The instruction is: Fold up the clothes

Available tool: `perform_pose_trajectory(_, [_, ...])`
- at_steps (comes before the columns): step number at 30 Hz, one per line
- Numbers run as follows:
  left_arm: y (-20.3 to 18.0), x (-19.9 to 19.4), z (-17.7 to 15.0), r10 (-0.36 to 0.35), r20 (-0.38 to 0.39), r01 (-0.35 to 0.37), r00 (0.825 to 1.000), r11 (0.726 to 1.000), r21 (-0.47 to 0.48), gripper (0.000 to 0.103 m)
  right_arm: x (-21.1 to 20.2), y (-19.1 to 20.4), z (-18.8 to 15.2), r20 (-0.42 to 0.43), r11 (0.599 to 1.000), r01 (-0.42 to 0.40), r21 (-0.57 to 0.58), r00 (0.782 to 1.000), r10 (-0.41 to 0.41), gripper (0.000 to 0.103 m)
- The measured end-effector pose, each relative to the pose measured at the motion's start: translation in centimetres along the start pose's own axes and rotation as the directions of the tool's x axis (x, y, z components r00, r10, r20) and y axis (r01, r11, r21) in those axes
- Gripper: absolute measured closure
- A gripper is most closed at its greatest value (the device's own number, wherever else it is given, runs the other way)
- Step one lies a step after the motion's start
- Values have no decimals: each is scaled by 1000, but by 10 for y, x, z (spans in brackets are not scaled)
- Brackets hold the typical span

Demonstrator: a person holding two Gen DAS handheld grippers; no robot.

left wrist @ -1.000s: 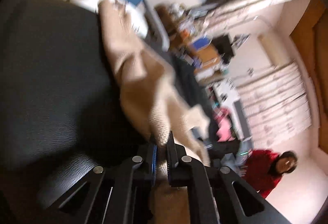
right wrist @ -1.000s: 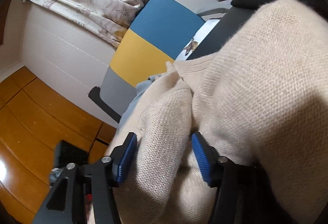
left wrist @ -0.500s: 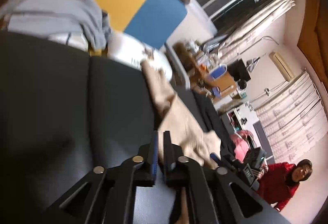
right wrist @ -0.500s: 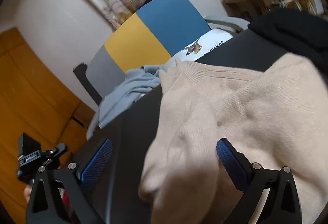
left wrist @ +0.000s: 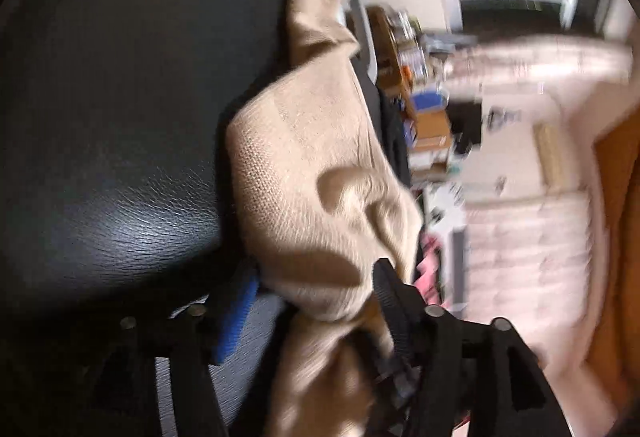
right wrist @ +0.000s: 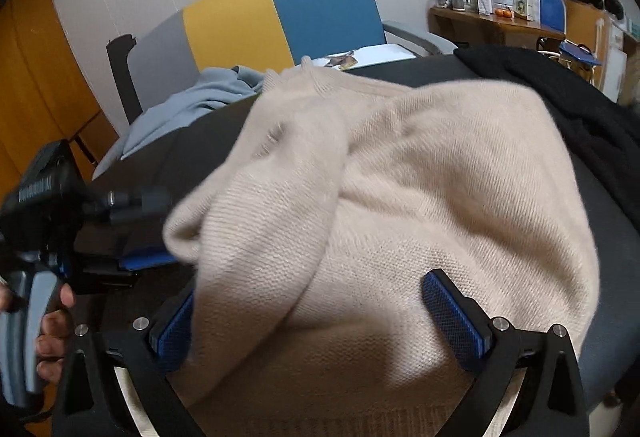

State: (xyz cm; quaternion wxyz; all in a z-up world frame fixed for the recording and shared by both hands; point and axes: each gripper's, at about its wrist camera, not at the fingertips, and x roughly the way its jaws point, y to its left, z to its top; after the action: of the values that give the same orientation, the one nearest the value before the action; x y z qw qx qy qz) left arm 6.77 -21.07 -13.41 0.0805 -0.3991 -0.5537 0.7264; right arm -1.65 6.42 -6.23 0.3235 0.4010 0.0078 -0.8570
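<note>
- Spreading its jaws, the left gripper [left wrist: 316,285] is letting go of the sweater [left wrist: 312,173]; a fold of the beige knit is still lying between the blue pads [left wrist: 236,313], but they are not pressing on it.
- Hanging over the sweater's near edge, the right gripper [right wrist: 320,317] is standing wide open, its pads [right wrist: 452,321] on either side of the knit and not squeezing it.
- Lying in a rumpled heap on the black cushion [right wrist: 600,237], the sweater is showing a sleeve flopped across its left side.
- Sitting just beside the sweater on the right is a black garment [right wrist: 560,89]; a grey-blue garment [right wrist: 188,109] is lying at the far left.
- Standing behind is a yellow and blue chair [right wrist: 280,9].
- Gripping the left gripper's handle is a hand [right wrist: 52,333], at the right view's left edge.
</note>
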Motion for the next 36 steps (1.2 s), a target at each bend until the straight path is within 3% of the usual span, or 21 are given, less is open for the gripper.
perform_pose_trajectory(4, [-3,16,0,23,-8,-23,1000,1000,-10,40,5,3,-10,52,999,19,-47,999,-17,0])
perform_pose_trajectory(6, [-6,21,0,40,-24,-40,999,999,-1,54,4,2,-15,82,998,22,-51,996,-18,0])
perform_pose_trajectory(7, [-5,23,0,49,-34,-50,998,999,-11,65,4,1,-16,92,999,18,-49,996,-13,0])
perform_pose_trajectory(8, [-3,24,0,51,-39,-52,998,998,-22,85,3,-1,-18,103,999,14,-46,995,-9,0])
perform_pose_trajectory(11, [-1,16,2,19,-24,-20,1000,999,-51,88,2,-7,-16,92,999,-16,-38,996,19,0])
perform_pose_trajectory(16, [-51,-39,15,-34,71,27,997,995,96,90,-6,-15,-3,43,991,-121,54,992,119,0])
perform_pose_trajectory(20, [-93,-113,30,-57,152,29,987,983,183,90,-30,-9,7,98,984,-152,90,985,143,0])
perform_pose_trajectory(24, [-103,-178,49,30,199,-65,980,983,174,90,-35,5,12,81,990,-139,36,987,136,0])
perform_pose_trajectory(26, [-97,-207,56,46,232,-79,972,988,134,96,-26,13,9,32,996,-92,-2,995,92,0])
perform_pose_trajectory(28, [-89,-246,56,68,334,-113,940,987,116,97,-13,21,4,-30,998,-38,-44,999,37,0])
perform_pose_trajectory(30, [-73,-279,56,93,397,-132,913,989,73,83,-5,25,2,-65,996,-77,-36,995,75,0])
perform_pose_trajectory(33, [-33,-317,46,122,464,-130,878,991,-15,75,4,29,-6,-98,996,-65,-56,993,60,0])
perform_pose_trajectory(35, [-4,-316,35,203,450,-202,870,978,-50,74,7,32,-10,-88,995,-49,-90,995,41,0])
perform_pose_trajectory(36, [13,-310,27,235,426,-231,874,971,-63,74,9,33,-10,-86,994,-46,-100,996,37,0])
